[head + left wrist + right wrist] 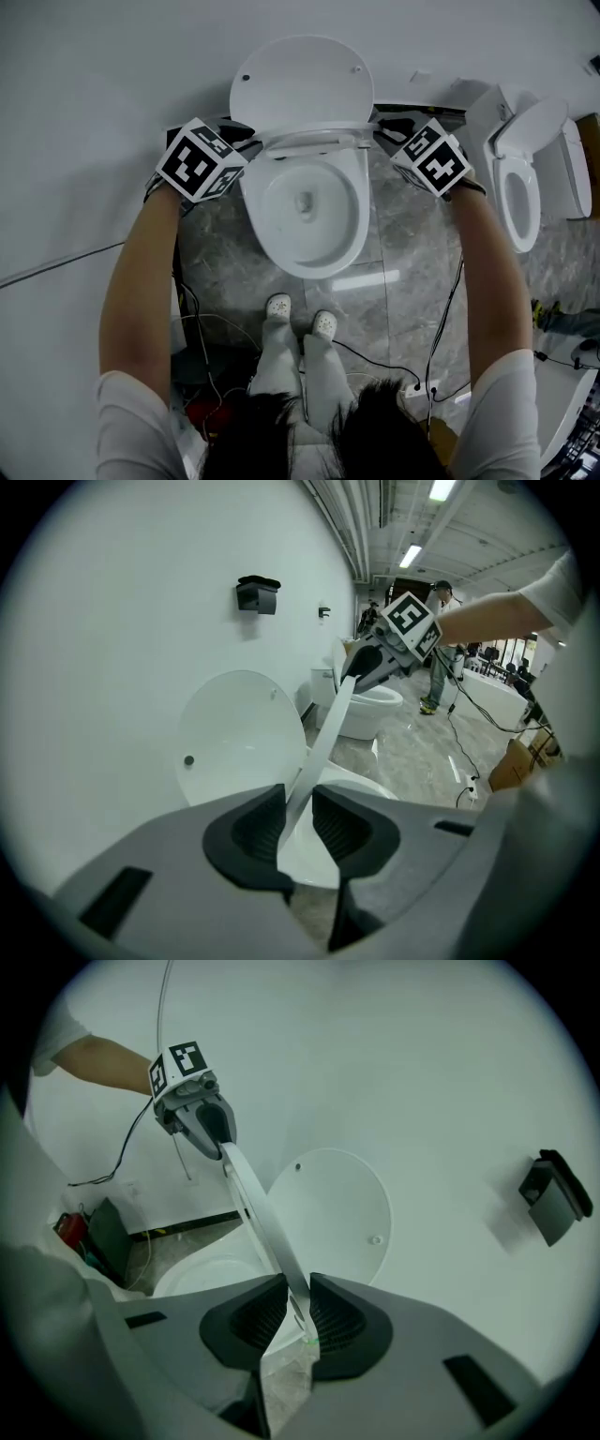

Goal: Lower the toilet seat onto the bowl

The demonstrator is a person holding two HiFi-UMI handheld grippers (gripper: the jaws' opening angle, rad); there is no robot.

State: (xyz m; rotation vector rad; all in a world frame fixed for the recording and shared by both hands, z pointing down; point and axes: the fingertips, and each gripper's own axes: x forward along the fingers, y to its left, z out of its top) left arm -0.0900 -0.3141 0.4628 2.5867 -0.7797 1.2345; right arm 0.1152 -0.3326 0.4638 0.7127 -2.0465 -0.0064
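Observation:
A white toilet stands against the wall with its lid upright. Its seat is held part-way up over the bowl and shows as a thin band seen edge-on. My left gripper is shut on the seat's left rim, and my right gripper is shut on its right rim. In the left gripper view the seat runs from my left gripper across to the right gripper. The right gripper view shows the seat passing through my right gripper towards the left gripper.
A second toilet stands to the right. Cables trail over the marble floor, and the person's feet are just in front of the bowl. A black holder is fixed on the wall left of the lid.

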